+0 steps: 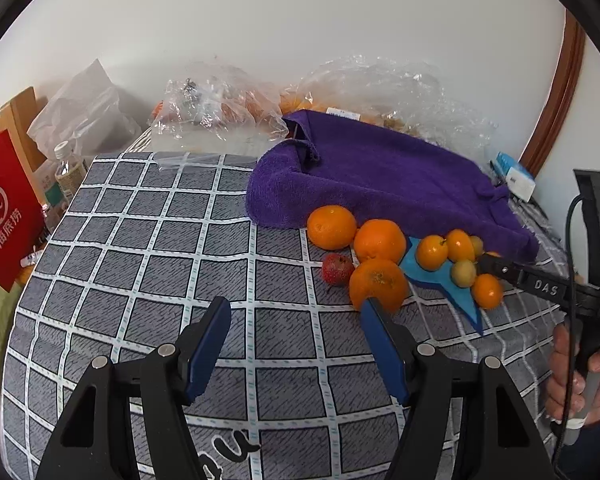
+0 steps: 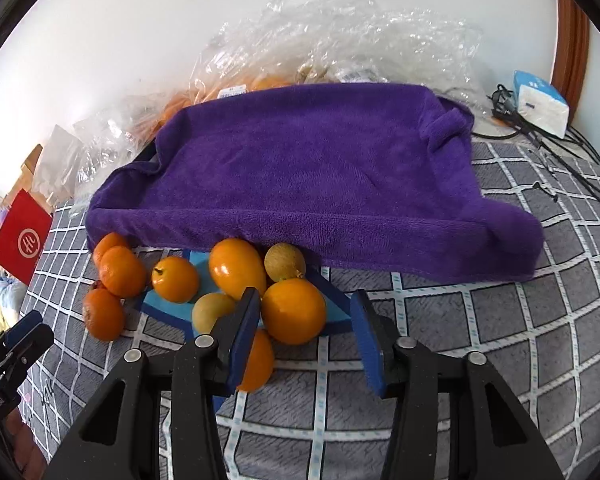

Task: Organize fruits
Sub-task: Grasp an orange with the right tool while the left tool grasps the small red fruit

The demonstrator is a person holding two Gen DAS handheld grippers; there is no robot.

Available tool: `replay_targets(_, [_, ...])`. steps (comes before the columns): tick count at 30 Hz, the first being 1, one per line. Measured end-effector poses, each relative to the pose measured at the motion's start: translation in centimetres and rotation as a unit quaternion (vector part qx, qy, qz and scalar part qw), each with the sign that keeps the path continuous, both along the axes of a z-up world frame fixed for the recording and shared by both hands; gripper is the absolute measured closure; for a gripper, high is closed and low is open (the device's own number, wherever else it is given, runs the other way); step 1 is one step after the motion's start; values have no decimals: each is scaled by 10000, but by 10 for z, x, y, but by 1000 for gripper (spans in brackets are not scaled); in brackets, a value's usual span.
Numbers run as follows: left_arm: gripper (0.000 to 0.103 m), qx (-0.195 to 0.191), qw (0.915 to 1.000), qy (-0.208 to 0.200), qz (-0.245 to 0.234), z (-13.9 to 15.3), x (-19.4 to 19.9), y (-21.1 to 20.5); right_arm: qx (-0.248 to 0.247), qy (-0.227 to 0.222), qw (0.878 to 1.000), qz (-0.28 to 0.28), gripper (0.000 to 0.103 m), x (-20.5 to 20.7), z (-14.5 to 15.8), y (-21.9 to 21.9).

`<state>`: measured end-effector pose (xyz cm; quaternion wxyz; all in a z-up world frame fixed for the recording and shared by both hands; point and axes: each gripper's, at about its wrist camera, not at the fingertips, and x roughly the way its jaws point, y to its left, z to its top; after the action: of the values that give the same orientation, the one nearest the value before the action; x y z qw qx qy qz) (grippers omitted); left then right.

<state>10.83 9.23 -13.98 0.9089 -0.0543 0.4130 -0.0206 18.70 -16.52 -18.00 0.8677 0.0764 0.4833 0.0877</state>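
Your right gripper (image 2: 306, 328) is nearer, fingers apart, empty. The round orange (image 2: 294, 311) sits between its tips, just in front of the purple towel (image 2: 312, 168). Your left gripper (image 1: 296, 344), also spread, hangs back.

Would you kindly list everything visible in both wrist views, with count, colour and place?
Citrus fruits: about seven, orange, clustered before the towel.
Small round fruits: about three, yellow-brown, among the citrus.
Red fruit: one, left of the cluster.
Blue mat: one, under the fruit.
Towel: one, purple, draped over a tray.
Plastic bags: several, clear, by the wall.
Red bag: one, far left.
Tissue pack: one, blue-white, right.
Checked cloth: grey, covering the table.
Left gripper: open.
Right gripper: open.
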Motion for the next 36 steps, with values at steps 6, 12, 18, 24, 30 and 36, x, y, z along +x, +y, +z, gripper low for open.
replay_targets(6, [37,417,9990,185,-38,-11,17,-7,-148,-156,9998,39,69,-12,10,-25])
replay_targets(12, [39,339,9983,315,-360,-21,35,-14,-475,-109,9984,300,69,-17,-1,-46])
replay_targets(18, [40,356,9977,311,-475,-27,45,-30,-500,-303,9979,292,69,-23,-8,-49])
replay_targets(24, [48,450,9966,313,-616,-30,52,-34,-614,-390,9972,195,68,-26,-8,-49])
replay_targets(30, [61,-69,9986,241,-462,-29,56,-20,-624,-375,9973,97,64,-24,-8,-51])
replay_targets(36, [80,-293,9981,185,-510,-31,54,-18,-847,-394,9953,257,57,-25,-11,-44])
